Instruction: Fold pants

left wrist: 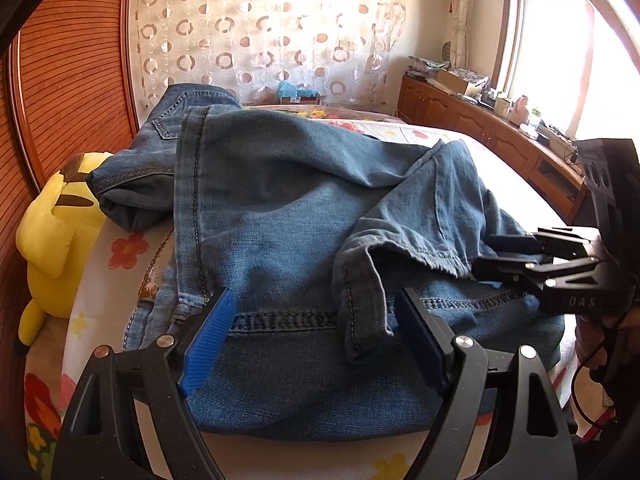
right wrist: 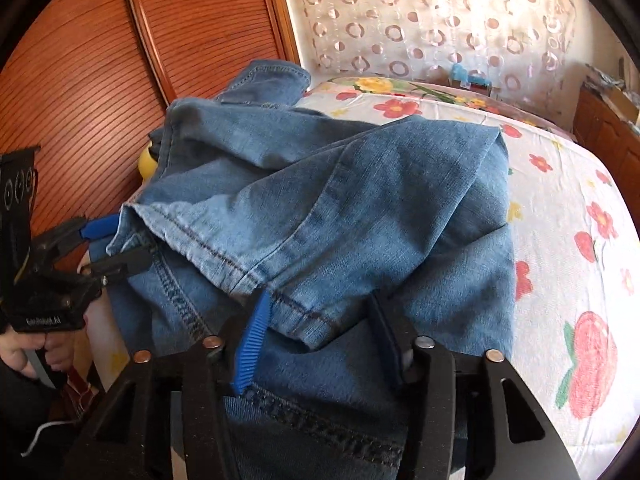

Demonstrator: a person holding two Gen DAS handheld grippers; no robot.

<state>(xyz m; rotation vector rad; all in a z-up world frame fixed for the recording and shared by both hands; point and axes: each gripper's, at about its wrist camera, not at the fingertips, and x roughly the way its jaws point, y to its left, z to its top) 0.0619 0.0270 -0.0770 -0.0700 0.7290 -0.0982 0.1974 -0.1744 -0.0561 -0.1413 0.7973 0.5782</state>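
Blue jeans (left wrist: 280, 200) lie folded and rumpled on a floral bed sheet (right wrist: 560, 200). My left gripper (left wrist: 316, 320) stands wide open over the near stitched edge of the denim, its blue pads (left wrist: 208, 340) apart with cloth lying loose between them. From the right wrist view it (right wrist: 128, 240) shows at the jeans' left edge. My right gripper (right wrist: 320, 320) is open, and a leg hem (right wrist: 288, 304) of the jeans (right wrist: 360, 200) lies slack between its fingers. In the left wrist view it (left wrist: 482, 254) sits at the frayed hem on the right.
A yellow plush toy (left wrist: 52, 240) rests at the bed's left edge against a ribbed wooden panel (left wrist: 68, 80). A wooden cabinet (left wrist: 480, 124) with clutter runs along the right wall under a window. A hand (right wrist: 24, 352) holds the left gripper's handle.
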